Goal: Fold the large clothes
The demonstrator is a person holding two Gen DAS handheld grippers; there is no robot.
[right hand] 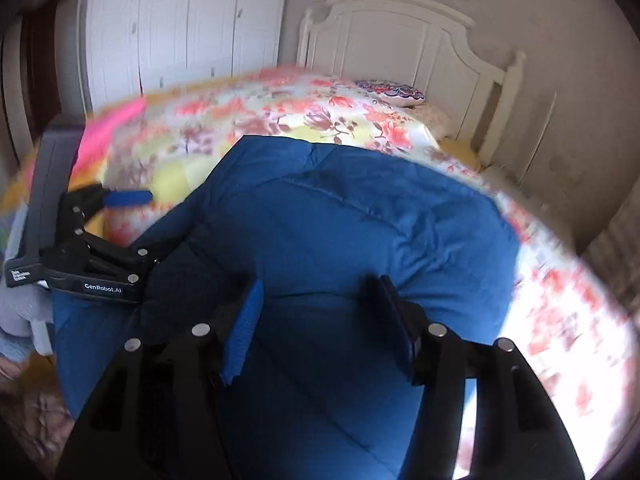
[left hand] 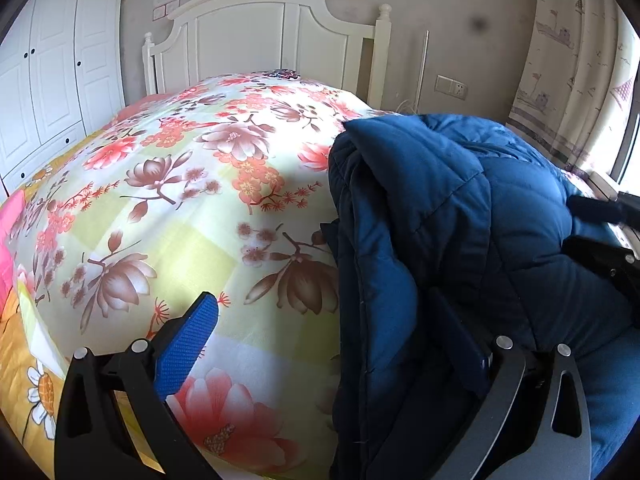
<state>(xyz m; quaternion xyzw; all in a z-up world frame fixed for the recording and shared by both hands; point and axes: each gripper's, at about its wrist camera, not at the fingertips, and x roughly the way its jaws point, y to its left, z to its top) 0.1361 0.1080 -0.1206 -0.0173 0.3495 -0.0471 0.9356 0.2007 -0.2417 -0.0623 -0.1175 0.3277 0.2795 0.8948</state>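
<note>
Left gripper (left hand: pixel 332 340): black frame, blue textured pads, fingers spread wide; the near finger (left hand: pixel 188 348) stands over the floral bedspread (left hand: pixel 192 184), the far finger is sunk into the folds of the blue quilted jacket (left hand: pixel 460 208), nothing pinched between them. Right gripper (right hand: pixel 320 328): same make, fingers parted, hovering above the jacket's (right hand: pixel 340 220) flat blue panel, holding nothing that can be seen; view blurred. Jacket: large, padded, dark blue, bunched and partly folded, lying on the bedspread toward the side of the bed by the curtain (left hand: pixel 576 60). Bedspread: yellow-white ground, pink and brown flowers, covers the whole mattress. Headboard (left hand: pixel 264 36): white panelled wood, at the far end of the bed. Wardrobe (left hand: pixel 52 64): white, panelled doors, on the wall beside the bed. Patterned cushion (right hand: pixel 390 91): near the headboard.
</note>
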